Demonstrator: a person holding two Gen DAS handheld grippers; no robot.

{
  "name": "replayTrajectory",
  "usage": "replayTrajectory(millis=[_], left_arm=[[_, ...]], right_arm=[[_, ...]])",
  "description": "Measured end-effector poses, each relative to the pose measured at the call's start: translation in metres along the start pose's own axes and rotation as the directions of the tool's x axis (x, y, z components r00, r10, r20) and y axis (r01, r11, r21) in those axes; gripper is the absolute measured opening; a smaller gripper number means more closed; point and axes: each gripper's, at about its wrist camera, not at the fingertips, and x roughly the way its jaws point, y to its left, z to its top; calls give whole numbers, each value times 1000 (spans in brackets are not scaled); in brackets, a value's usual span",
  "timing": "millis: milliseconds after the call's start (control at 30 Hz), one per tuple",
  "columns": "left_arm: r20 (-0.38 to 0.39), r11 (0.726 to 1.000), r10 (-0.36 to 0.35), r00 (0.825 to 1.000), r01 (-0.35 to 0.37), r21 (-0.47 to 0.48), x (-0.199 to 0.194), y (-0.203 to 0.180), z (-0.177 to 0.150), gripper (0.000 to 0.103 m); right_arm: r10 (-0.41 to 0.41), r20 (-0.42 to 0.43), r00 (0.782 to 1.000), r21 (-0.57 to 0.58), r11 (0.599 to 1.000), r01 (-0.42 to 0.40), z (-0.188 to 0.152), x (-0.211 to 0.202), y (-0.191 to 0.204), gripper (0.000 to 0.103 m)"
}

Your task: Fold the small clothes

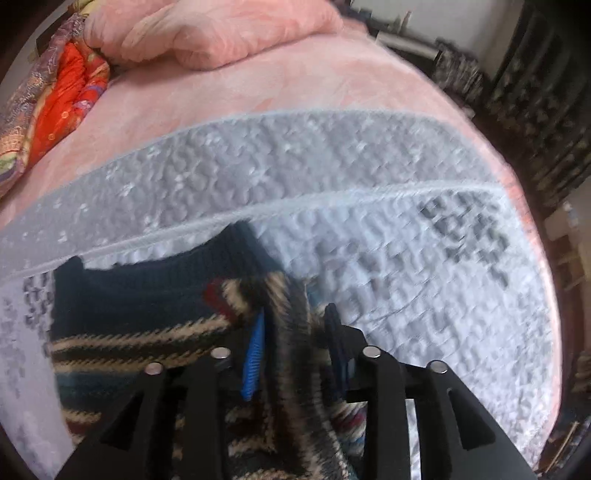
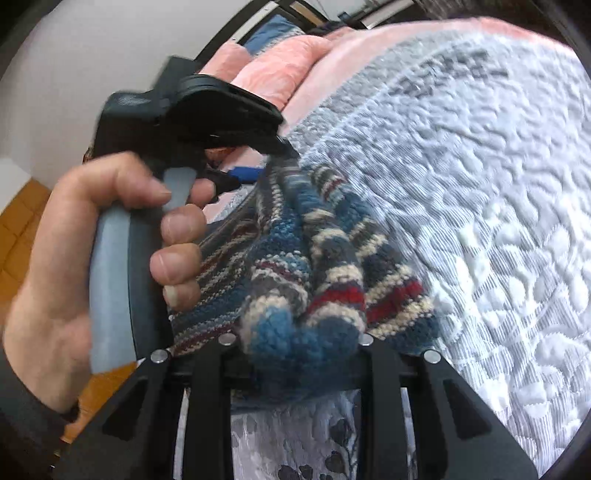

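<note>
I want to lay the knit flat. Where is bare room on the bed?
Free: the pale quilted mat right of the striped knitted sweater, up to its grey border band. Crowded: the far left, with the pink duvet and the red patterned quilt.

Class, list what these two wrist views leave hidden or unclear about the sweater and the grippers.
- Left wrist view: the sweater runs off the bottom edge; the left gripper covers its middle, and motion blur smears the knit.
- Right wrist view: bunched sweater hides the right gripper fingertips.
- Garment's full shape: unseen in both.
</note>
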Motion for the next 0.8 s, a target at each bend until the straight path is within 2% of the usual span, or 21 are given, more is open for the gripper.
replayTrajectory(millis=[67, 133, 267, 333, 433, 567, 667, 767, 800], left_arm=[[59, 998, -60, 996, 60, -9, -6, 5, 2, 48], [119, 996, -86, 989, 89, -17, -17, 13, 3, 60], [129, 988, -145, 981, 150, -24, -38, 38, 1, 62], [127, 984, -176, 976, 179, -10, -53, 56, -7, 67], [140, 980, -198, 970, 197, 23, -82, 84, -31, 73], [87, 957, -287, 954, 289, -17, -105, 125, -76, 73], [22, 947, -322, 946, 322, 0, -109, 141, -105, 73], [0, 928, -373, 928, 373, 10, -109, 151, -122, 73], [1, 921, -390, 921, 390, 0, -108, 155, -125, 73]], right_arm=[[10, -13, 1000, 36, 999, -10, -1, 2, -10, 32], [19, -11, 1000, 75, 997, -18, 0, 0, -19, 47], [32, 5, 999, 124, 992, -32, 4, -8, -31, 55], [45, 5, 999, 145, 988, -46, 5, -11, -35, 59], [73, 20, 997, 189, 979, -76, 10, -19, -41, 62], [124, 41, 991, 249, 960, -130, 25, -34, -53, 66], [155, -23, 988, 207, 967, -147, 44, -41, -49, 66], [160, -172, 972, 155, 979, -134, 61, -33, -40, 68], [165, -227, 960, 150, 980, -133, 69, -28, -39, 69]])
